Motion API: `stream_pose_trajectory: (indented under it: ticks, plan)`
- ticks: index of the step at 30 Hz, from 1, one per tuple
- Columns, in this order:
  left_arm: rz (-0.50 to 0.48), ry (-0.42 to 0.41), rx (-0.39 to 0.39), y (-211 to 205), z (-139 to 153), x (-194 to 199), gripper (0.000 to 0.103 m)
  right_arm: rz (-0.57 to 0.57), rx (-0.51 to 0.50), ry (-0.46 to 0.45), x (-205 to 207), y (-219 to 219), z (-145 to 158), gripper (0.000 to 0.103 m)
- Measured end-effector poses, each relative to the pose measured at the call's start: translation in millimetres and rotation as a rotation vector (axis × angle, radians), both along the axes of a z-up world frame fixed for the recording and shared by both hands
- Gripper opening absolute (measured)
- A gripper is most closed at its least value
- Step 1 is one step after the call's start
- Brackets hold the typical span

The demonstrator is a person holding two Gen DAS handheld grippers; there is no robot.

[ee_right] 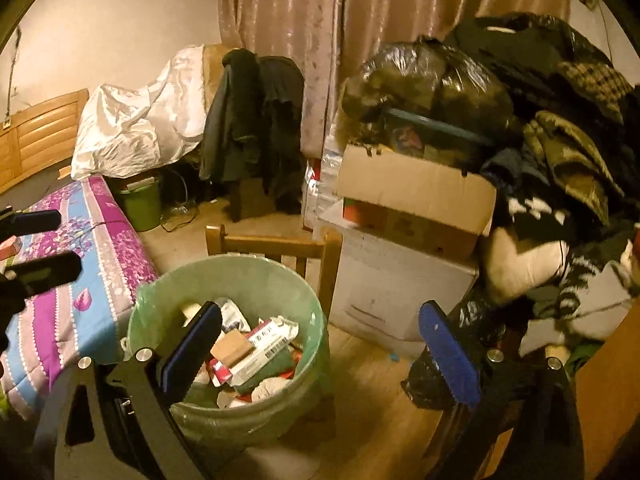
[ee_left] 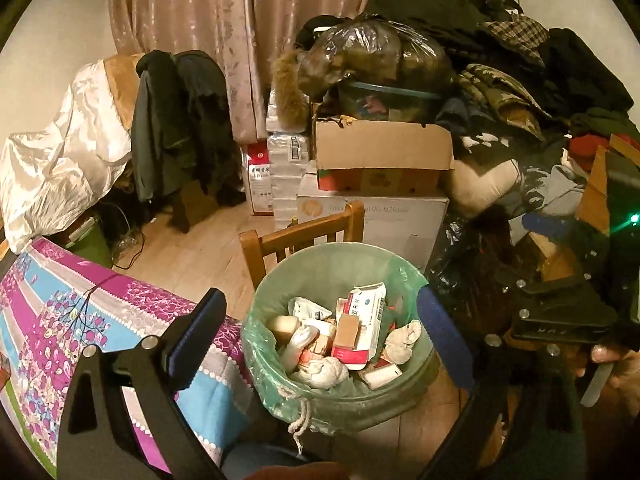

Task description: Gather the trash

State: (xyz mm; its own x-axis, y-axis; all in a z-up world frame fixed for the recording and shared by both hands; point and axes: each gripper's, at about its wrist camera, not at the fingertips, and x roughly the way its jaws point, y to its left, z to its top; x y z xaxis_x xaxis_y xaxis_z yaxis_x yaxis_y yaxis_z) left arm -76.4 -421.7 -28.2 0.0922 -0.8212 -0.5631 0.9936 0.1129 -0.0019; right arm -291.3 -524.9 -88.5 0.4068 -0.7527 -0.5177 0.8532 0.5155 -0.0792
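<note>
The trash bin (ee_left: 340, 344), a round tub lined with a pale green bag (ee_left: 256, 352), stands on the wooden floor (ee_right: 360, 392) just ahead of and below both grippers, and that is the relation the coming move depends on. The left gripper (ee_left: 320, 328) points almost straight at it: in its own view the bin's mouth sits squarely between the two blue-padded fingers, which stand wide apart with nothing clamped. The right gripper (ee_right: 320, 344) is likewise spread wide and empty, but the bin lies toward its left finger, so the left hand looks the better centred of the two (the right would need to swing leftward to match). The bin has no long axis to speak of; its rim is circular, and the bag's white drawstring (ee_left: 300, 420) hangs down the near side, toward the left gripper.

Inside lie crumpled tissues (ee_left: 320, 372), a red-and-white carton (ee_left: 360, 320) and other packets, filling it to about two thirds.

The bin stands hard against a bed with a purple and blue floral quilt (ee_left: 80, 320) on one side, with a wooden chair (ee_left: 296, 236) right behind it. Beyond are stacked cardboard boxes (ee_left: 380, 160), a heap of dark clothes (ee_left: 520, 80), a black plastic sack (ee_right: 440, 368) on the floor, and pink curtains (ee_left: 192, 20) at the back.
</note>
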Motion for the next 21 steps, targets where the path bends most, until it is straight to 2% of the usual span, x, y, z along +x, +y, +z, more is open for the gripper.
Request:
stream_pose_trajectory:
  ticks: [6,9,15,21]
  plan:
    - [-0.007,-0.027,0.049,1,-24,-11,0.093,-0.013,0.023,0.032,0,-4,-22,0.099]
    - [0.023,-0.037,0.061,3,-31,-12,0.093,-0.036,0.035,0.019,-6,-9,-26,0.099]
    - [0.028,-0.032,0.048,7,-28,-13,0.093,-0.079,0.034,-0.015,-16,-15,-23,0.099]
    - [-0.053,-0.022,0.016,14,-24,-24,0.093,-0.061,0.020,-0.071,-20,-15,-7,0.099]
